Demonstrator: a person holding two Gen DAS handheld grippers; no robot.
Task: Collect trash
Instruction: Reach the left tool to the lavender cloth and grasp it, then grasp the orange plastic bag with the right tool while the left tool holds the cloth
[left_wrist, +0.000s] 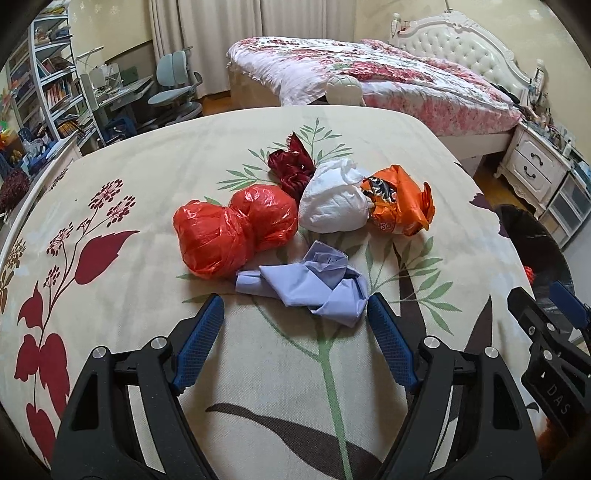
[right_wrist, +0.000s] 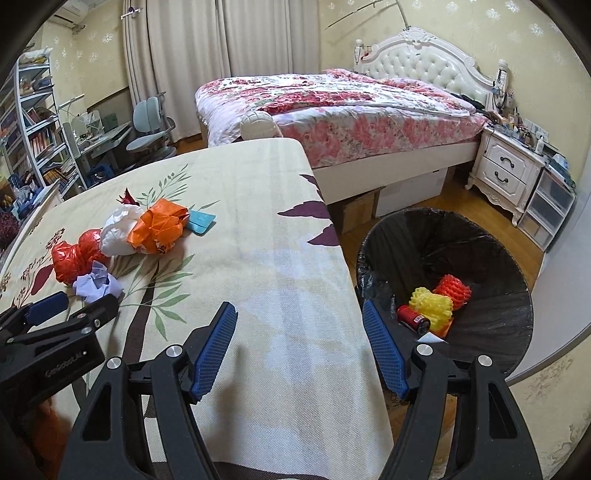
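Trash lies in a pile on the cloth-covered table (left_wrist: 147, 177): a red plastic bag (left_wrist: 232, 230), a crumpled lilac paper (left_wrist: 314, 284), a white bag (left_wrist: 334, 199), an orange wrapper (left_wrist: 402, 203) and a dark red wrapper (left_wrist: 293, 166). My left gripper (left_wrist: 295, 314) is open and empty, just short of the lilac paper. My right gripper (right_wrist: 299, 321) is open and empty over the table's right edge, beside the black-lined bin (right_wrist: 491, 258). The bin holds yellow (right_wrist: 432, 306) and orange foam nets (right_wrist: 452, 290) and a red can (right_wrist: 412, 315). The pile shows at left in the right wrist view, with the orange wrapper (right_wrist: 157, 229) foremost.
A teal card (right_wrist: 201, 221) lies past the pile. A bed (right_wrist: 351, 107) stands behind the table, a white nightstand (right_wrist: 506, 173) at right, a desk chair (right_wrist: 153, 125) and bookshelf (right_wrist: 33, 122) at left. Wooden floor surrounds the bin.
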